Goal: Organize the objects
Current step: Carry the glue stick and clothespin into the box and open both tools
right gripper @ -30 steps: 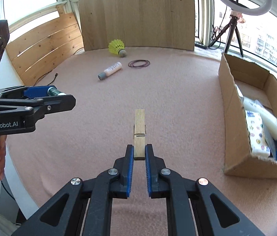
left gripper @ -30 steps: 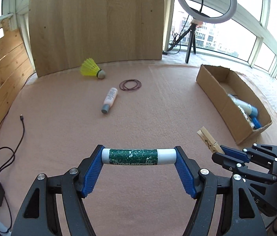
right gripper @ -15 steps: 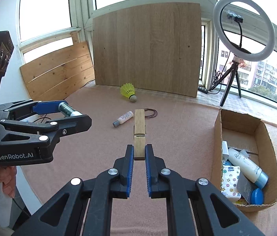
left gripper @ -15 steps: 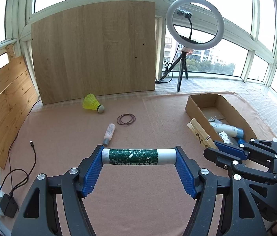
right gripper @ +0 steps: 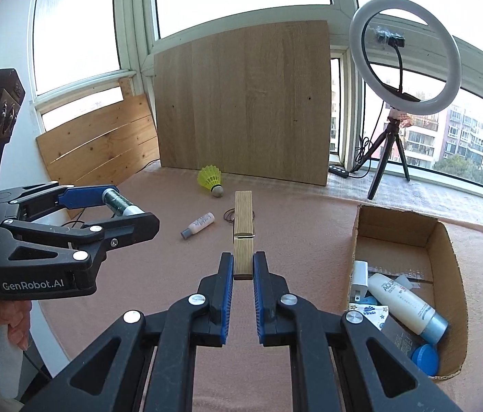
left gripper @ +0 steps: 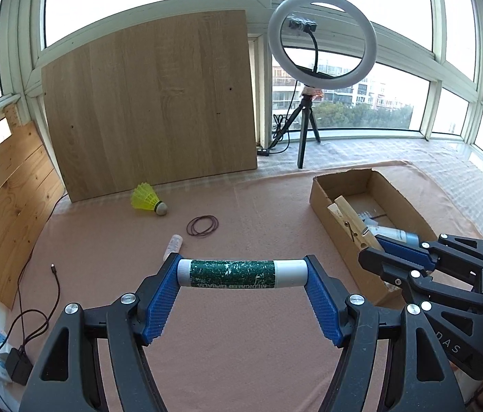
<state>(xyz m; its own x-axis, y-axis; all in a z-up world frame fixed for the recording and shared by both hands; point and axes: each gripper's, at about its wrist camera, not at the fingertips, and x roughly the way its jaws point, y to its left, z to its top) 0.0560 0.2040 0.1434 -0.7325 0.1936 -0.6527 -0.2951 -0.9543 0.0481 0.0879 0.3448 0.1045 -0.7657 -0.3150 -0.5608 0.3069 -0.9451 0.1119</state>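
Right gripper (right gripper: 243, 271) pinches wooden clothespin (right gripper: 243, 228) by its tail; left gripper (left gripper: 242, 274) clamps lip balm tube (left gripper: 241, 273) end to end. Both aloft beside cardboard box (right gripper: 447, 240), likely bound inside.

open pink mat (right gripper: 303, 237) ahead, cardboard box (right gripper: 447, 240) right, wooden board (right gripper: 245, 99) behind

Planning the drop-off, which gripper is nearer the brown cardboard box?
Right. The right gripper, holding a wooden clothespin, sits beside the brown cardboard box; the left gripper, clamping a green-labelled tube, is farther away.
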